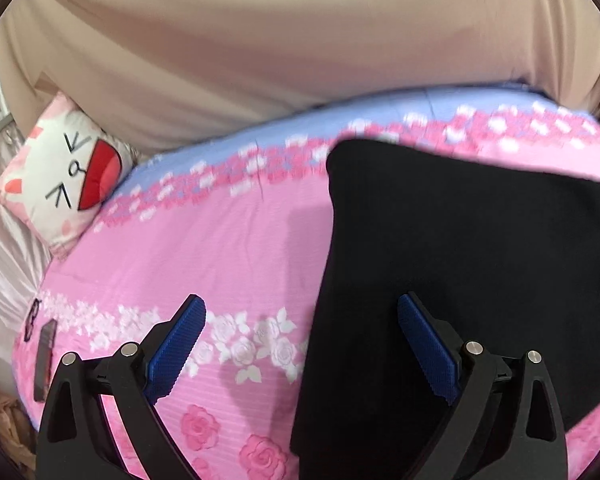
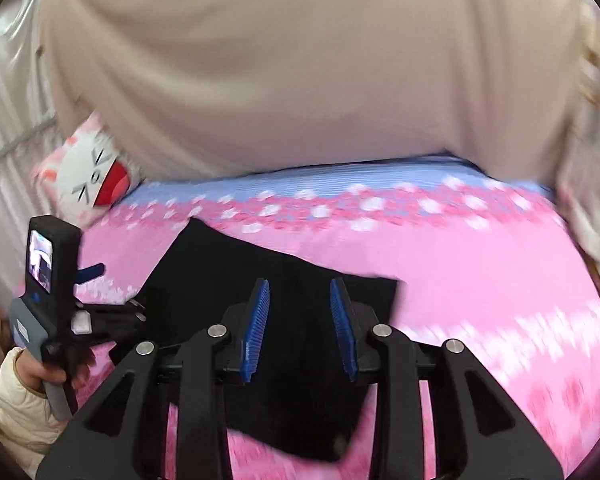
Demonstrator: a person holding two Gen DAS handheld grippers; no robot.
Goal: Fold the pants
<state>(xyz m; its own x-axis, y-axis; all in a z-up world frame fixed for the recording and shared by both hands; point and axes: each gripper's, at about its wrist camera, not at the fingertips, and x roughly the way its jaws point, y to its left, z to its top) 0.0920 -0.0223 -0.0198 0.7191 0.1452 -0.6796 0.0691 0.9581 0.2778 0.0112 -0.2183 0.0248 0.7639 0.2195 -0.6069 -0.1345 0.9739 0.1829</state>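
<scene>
- Black pants (image 1: 460,264) lie flat on the pink floral bedspread (image 1: 220,248), folded into a rough rectangle, edges fairly straight.
- L gripper (image 1: 302,344): jaws spread wide, nothing between the blue pads (image 1: 176,344). It hangs above the pants' left edge; one finger over bedspread, the other over black cloth.
- R gripper (image 2: 300,320): jaws part open, a gap showing btwn the pads, nothing pinched. It sits over the middle of the pants.
- From the right wrist view, the L gripper's handle w/ small screen (image 2: 40,256) shows at left, held in a hand (image 2: 40,372).
- Cat-face pillow (image 1: 64,176) sits at the bedspread's far left corner, well apart from the pants.
- Blue band along the far edge of the bedspread; beige cloth (image 1: 260,40) behind it.
- No containers in sight.
</scene>
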